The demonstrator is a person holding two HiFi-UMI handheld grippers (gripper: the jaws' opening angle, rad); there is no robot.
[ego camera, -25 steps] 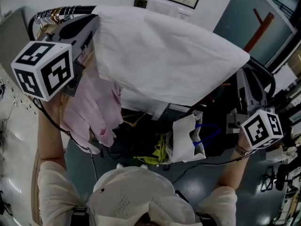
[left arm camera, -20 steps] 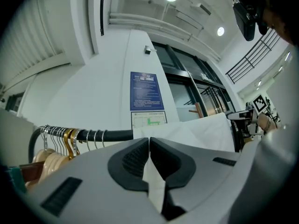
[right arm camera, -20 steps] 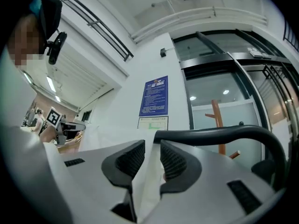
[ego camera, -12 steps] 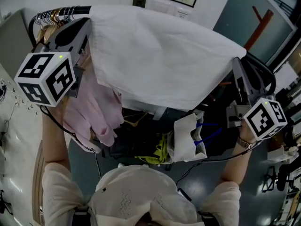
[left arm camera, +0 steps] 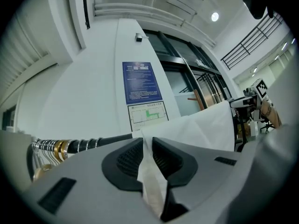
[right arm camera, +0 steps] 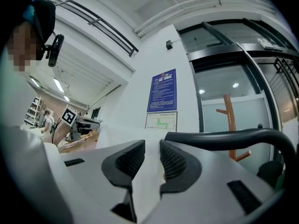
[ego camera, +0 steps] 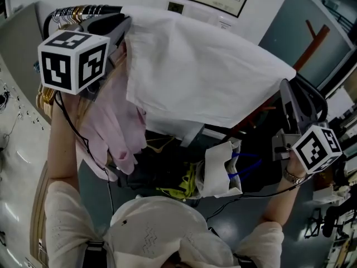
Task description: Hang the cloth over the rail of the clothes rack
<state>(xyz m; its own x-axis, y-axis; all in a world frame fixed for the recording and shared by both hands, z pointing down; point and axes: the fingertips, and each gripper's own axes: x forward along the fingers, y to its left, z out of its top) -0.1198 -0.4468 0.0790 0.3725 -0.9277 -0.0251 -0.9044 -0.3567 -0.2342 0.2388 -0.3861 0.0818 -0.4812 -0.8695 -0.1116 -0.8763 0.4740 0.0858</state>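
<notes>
Left hand-held gripper [left arm camera: 147,143] raised level, pinching cloth [left arm camera: 205,125]

Both arms are up and spread wide. In the head view the bare left forearm [ego camera: 58,149] climbs from the sleeve at 7 o'clock to the left gripper [ego camera: 124,22] at 11 o'clock. Its marker cube [ego camera: 72,60] faces the camera and its jaws point off toward 2 o'clock, clamped tight on a thin fold of the cloth [ego camera: 206,77]. The right forearm [ego camera: 277,201] comes up from 5 o'clock, with a watch on the wrist [ego camera: 291,176]. It ends at the right gripper [ego camera: 287,91] around 3 o'clock, aimed toward 11. Those jaws sit a bit wider, pinching the cloth too.
</notes>
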